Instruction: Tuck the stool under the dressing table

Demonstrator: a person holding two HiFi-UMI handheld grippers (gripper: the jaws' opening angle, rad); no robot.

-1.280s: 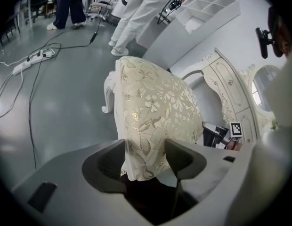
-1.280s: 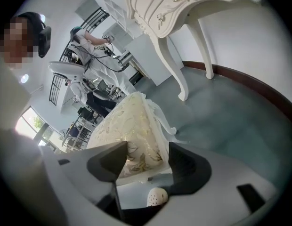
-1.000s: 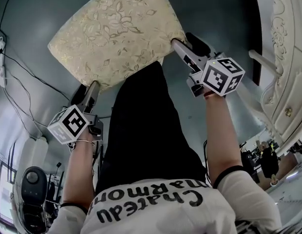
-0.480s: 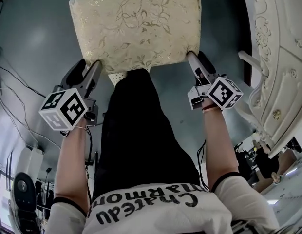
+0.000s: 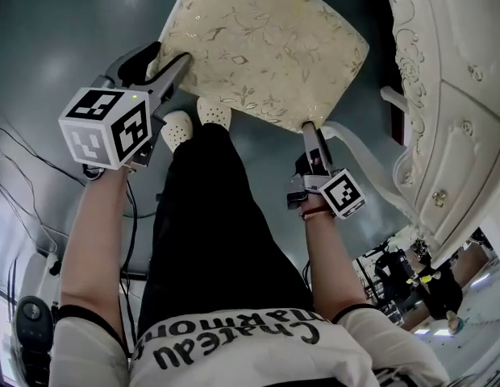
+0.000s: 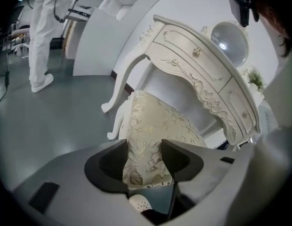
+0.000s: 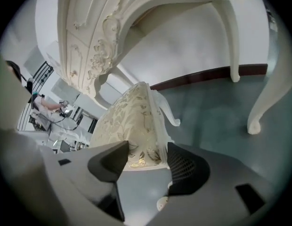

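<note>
The stool, padded in cream floral cloth, hangs tilted in front of me, its white legs off the grey floor. My left gripper holds its near left corner; the jaws have just been closing, and the cushion edge fills the space between the pads. My right gripper is shut on the near right corner. The carved white dressing table stands at the right, with the stool's far side close to its front. The knee space under it shows beyond the stool.
Curved table legs stand on the floor ahead. A round mirror sits on the table. My white shoes are under the stool. Cables trail at the left, and a person in white stands far left.
The stool has swung round and shifted right toward the dressing table. My left gripper went forward and my right gripper came back toward me, both still on their corners.
</note>
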